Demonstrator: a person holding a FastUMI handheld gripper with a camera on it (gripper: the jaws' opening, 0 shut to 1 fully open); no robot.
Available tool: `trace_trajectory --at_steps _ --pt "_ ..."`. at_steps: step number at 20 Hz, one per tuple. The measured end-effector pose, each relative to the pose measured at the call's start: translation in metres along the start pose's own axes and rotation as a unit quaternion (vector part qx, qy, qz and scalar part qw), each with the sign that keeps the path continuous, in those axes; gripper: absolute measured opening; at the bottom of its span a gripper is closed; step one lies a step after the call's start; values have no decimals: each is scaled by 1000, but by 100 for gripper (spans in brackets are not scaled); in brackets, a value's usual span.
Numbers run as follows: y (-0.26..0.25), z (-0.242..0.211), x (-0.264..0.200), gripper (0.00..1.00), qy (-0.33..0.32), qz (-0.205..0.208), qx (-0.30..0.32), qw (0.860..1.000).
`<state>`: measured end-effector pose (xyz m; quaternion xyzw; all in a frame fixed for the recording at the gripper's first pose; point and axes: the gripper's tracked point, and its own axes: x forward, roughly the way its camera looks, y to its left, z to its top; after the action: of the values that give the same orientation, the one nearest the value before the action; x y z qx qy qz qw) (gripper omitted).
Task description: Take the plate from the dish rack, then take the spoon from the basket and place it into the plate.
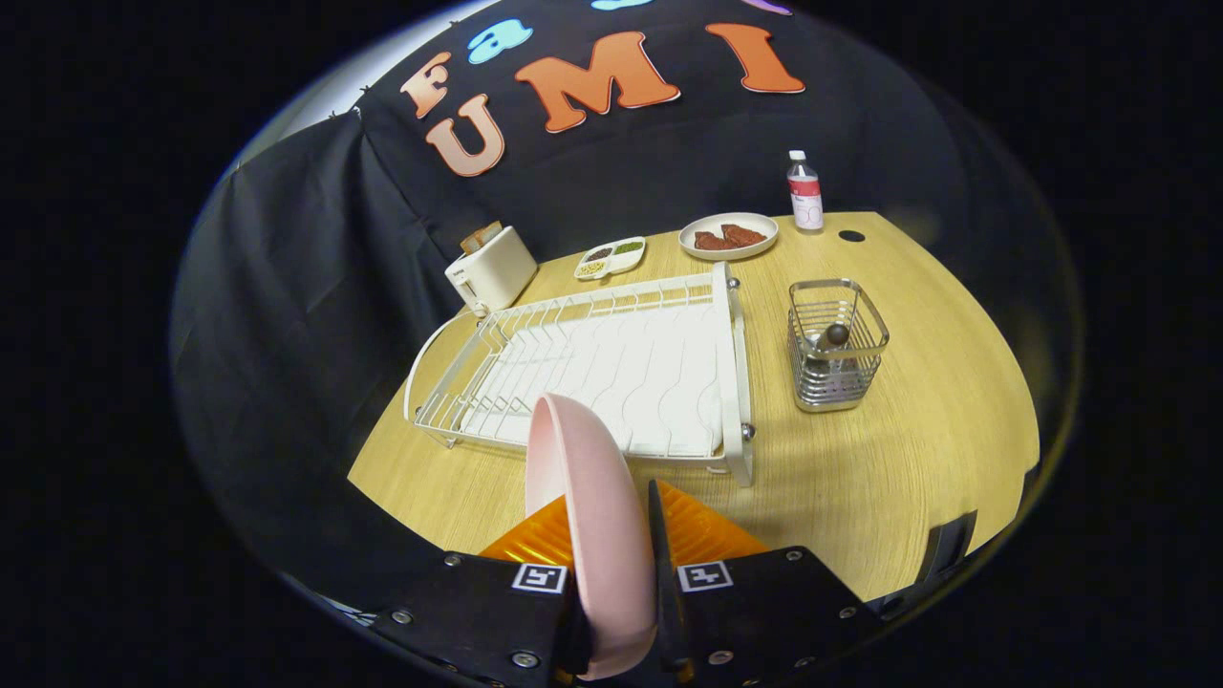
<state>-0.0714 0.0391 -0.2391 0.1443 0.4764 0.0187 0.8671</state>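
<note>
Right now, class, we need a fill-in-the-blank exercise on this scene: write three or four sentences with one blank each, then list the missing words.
1. The gripper is shut on the pale ____ plate.
2. The white wire dish rack holds ____ dishes.
3. The dark-handled spoon stands in the metal wire ____.
4. The round white dish of brown food sits beside the clear plastic ____.

Missing words: pink; no; basket; bottle

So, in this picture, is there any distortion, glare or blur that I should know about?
In the gripper view the fisheye bends the table edge and the dish rack into curves; the pink plate, clamped between the gripper fingers, looms large and slightly soft; the wire basket stays sharp; lighting is even, with soft shadows and no strong glare.
</note>
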Motion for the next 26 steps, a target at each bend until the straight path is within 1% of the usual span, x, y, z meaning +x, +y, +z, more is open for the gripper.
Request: trace_trajectory --at_steps 3,6,9,11,18,19,21,22,23,26 --pt "-7 -19 9 28 8 1 12 1000" --pt "-10 -36 17 28 21 21 48 998" --pt "-14 -46 24 28 23 45 102 993" --pt "-15 -53 27 28 24 53 127 990" --pt "-23 -67 40 28 31 72 179 981" --pt "-24 -69 42 29 32 67 175 982" --pt "-38 -73 50 32 24 30 149 988" --pt "-42 -68 50 39 14 26 151 988" --pt "-44 -65 50 41 7 21 154 988" --pt "-43 -64 52 42 1 17 150 989"
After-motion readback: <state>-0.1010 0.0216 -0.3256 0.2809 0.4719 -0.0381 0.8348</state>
